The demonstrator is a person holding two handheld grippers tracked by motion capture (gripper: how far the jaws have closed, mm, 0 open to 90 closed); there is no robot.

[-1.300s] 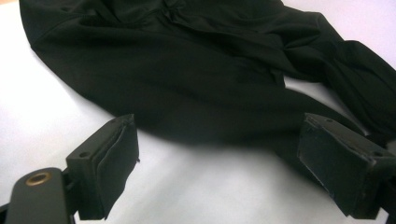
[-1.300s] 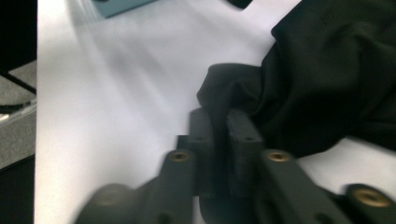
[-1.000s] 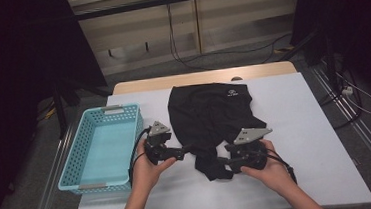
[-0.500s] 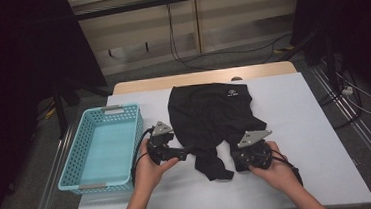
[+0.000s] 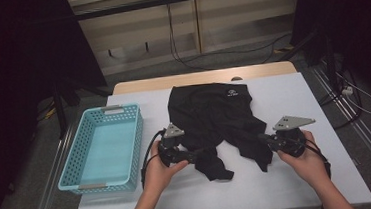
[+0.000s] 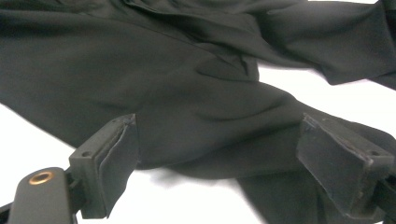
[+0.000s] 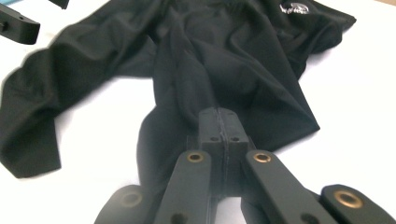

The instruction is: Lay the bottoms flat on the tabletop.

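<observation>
A black garment (image 5: 214,112) with a small white logo near its far edge lies crumpled on the white table (image 5: 298,95). My left gripper (image 5: 197,156) sits at the garment's near left part. In the left gripper view its jaws stand wide apart, open (image 6: 219,135), with a fold of black cloth (image 6: 187,93) lying between them, untouched by the pads. My right gripper (image 5: 264,139) is at the garment's near right corner. In the right gripper view it (image 7: 218,114) is shut, pinching a ridge of the cloth (image 7: 233,60) that stretches away from it.
A light blue plastic basket (image 5: 99,111) stands on the table's left side, nothing in it. Bare white table lies to the right of the garment and along the near edge. The left gripper's jaw tip (image 7: 18,23) appears at the top left of the right gripper view.
The right gripper has closed on the cloth and moved to the right, drawing a flap of the garment out with it. The left gripper has shifted slightly and stays open.
</observation>
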